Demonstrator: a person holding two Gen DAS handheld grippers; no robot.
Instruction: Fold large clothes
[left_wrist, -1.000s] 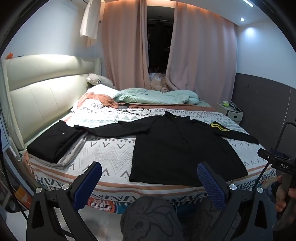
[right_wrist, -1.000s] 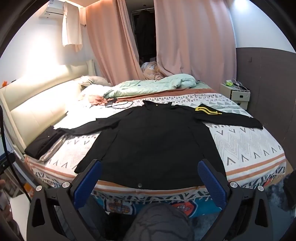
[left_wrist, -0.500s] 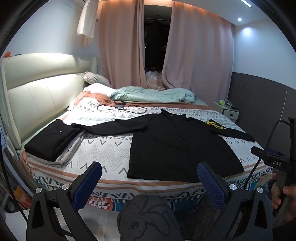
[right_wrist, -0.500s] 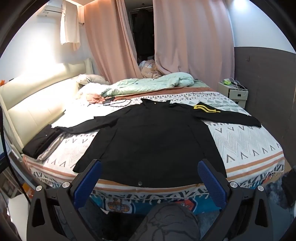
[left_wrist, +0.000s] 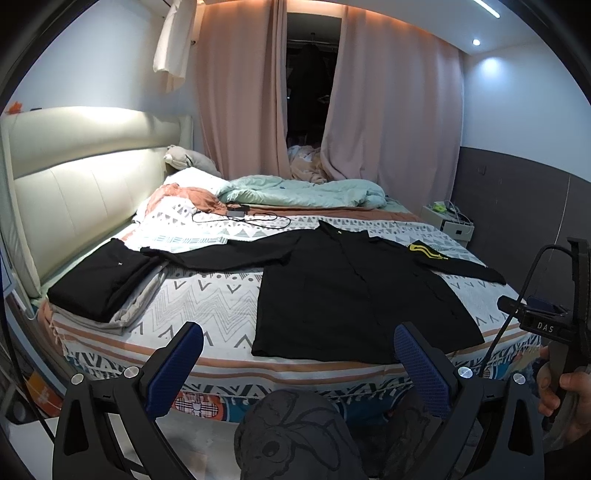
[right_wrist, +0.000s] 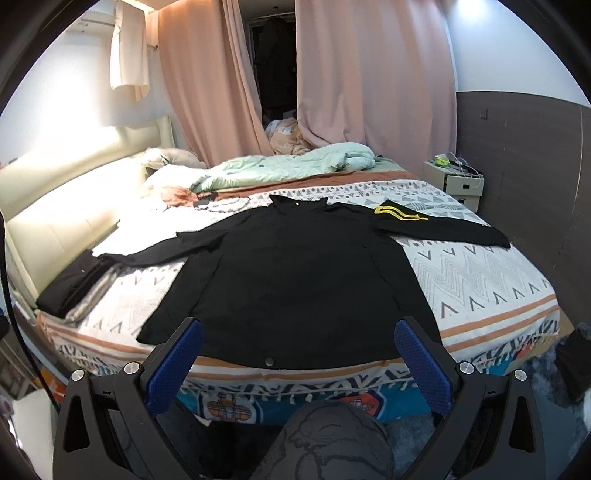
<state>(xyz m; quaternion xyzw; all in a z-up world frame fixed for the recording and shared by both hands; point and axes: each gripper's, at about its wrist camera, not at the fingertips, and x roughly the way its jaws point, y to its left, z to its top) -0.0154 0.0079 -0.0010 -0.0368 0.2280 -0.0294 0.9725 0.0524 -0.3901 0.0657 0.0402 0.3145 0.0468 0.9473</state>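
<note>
While both grippers hang short of the bed (right_wrist: 480, 280), the left gripper (left_wrist: 299, 363) and right gripper (right_wrist: 299, 363) show jaws spread wide, holding nothing. The black shirt (right_wrist: 295, 280) lies flat, sleeves out, on the near half. Far left sits what looks like folded clothes (left_wrist: 99, 282).

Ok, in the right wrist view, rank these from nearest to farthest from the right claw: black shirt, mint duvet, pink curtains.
1. Black shirt, spread flat on the bed just ahead of the open right claw.
2. Mint duvet, bunched at the bed's far side.
3. Pink curtains, hanging behind the bed.
</note>
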